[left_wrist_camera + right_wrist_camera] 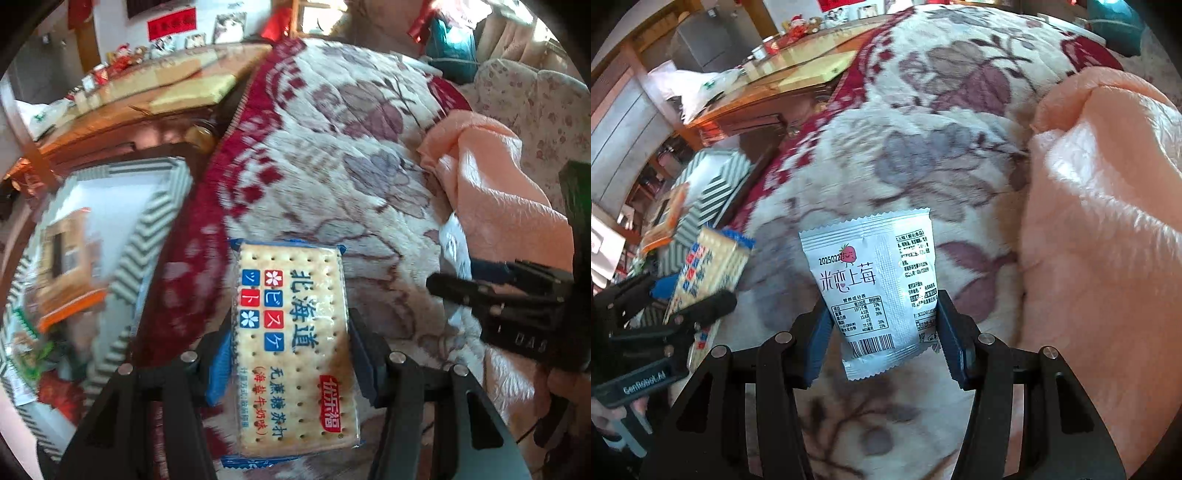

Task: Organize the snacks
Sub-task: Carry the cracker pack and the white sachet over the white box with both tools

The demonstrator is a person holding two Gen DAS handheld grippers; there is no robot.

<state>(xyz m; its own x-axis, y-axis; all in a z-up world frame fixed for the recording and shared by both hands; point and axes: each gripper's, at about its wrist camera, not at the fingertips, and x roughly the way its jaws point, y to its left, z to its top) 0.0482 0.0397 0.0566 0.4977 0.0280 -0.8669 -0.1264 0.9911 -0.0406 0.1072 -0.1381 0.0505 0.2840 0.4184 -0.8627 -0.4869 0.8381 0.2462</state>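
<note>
Over blanket (332, 166), cracker pack (291, 343) between pads

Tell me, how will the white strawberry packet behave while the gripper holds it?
The white packet probably feels light and floppy: it is a thin, flat foil sachet. Its glossy film may slip between the right gripper pads. Its contents could perhaps crush under a hard squeeze.

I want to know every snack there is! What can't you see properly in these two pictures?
- Striped box, left wrist view: blurred, so the snacks inside can't be named.
- Cracker pack, left wrist view: its sides sit behind the left claw fingers.
- White strawberry packet, right wrist view: the small print is too tiny to read; only one face shows.
- Right claw: the picture's bottom edge cuts off its body.
</note>
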